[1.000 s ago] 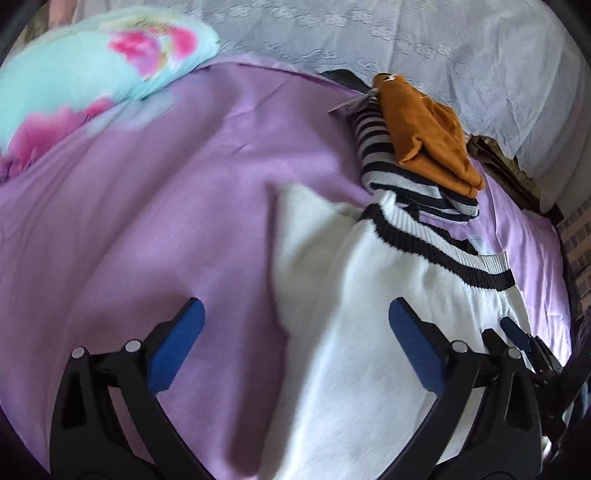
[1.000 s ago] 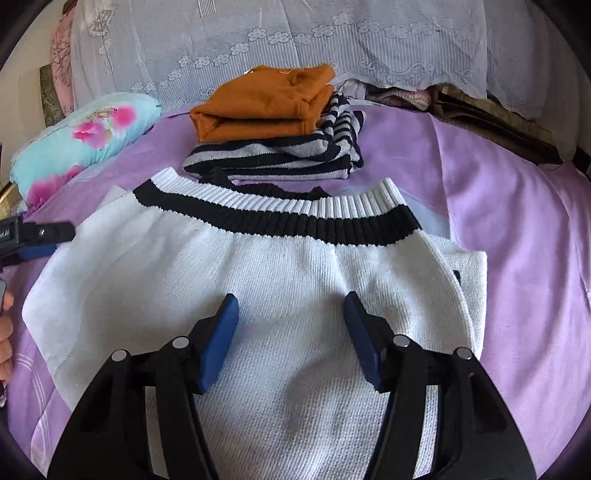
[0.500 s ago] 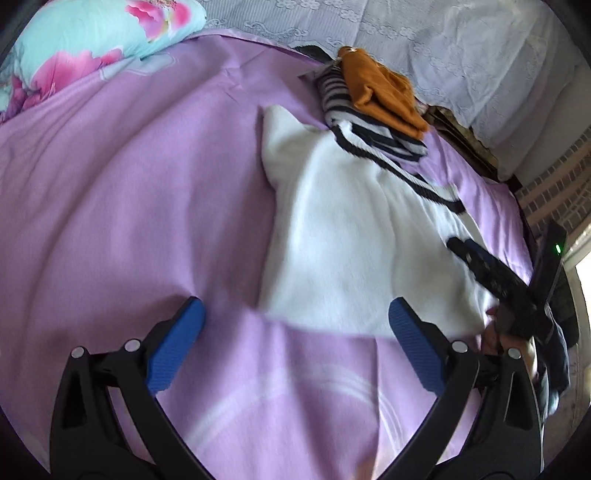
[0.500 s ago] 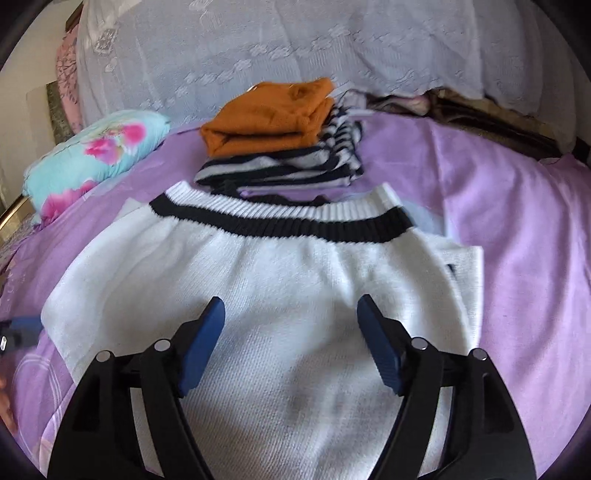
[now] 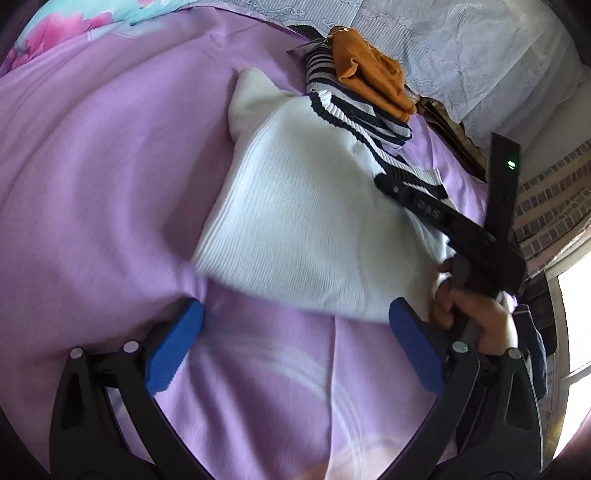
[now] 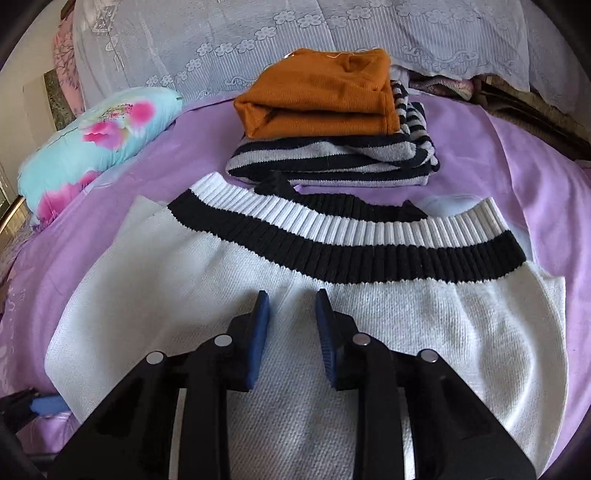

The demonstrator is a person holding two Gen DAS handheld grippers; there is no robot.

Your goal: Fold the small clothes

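Observation:
A folded white knit sweater with a black-and-white ribbed hem lies on the purple bedsheet. My right gripper rests on its middle, jaws drawn close together with a ridge of the knit pinched between the blue pads. In the left wrist view the sweater lies ahead, with the right gripper lying across its far side, held by a hand. My left gripper is wide open above the sheet, just short of the sweater's near edge.
Behind the sweater stands a folded pile: an orange garment on a black-and-white striped one. A floral turquoise pillow lies at the left. White lace cloth lines the back; a brick wall and window are at the right.
My right gripper's jaws have narrowed from wide open to close together on the sweater. My left gripper has drawn back off the sweater to the bare sheet, still open.

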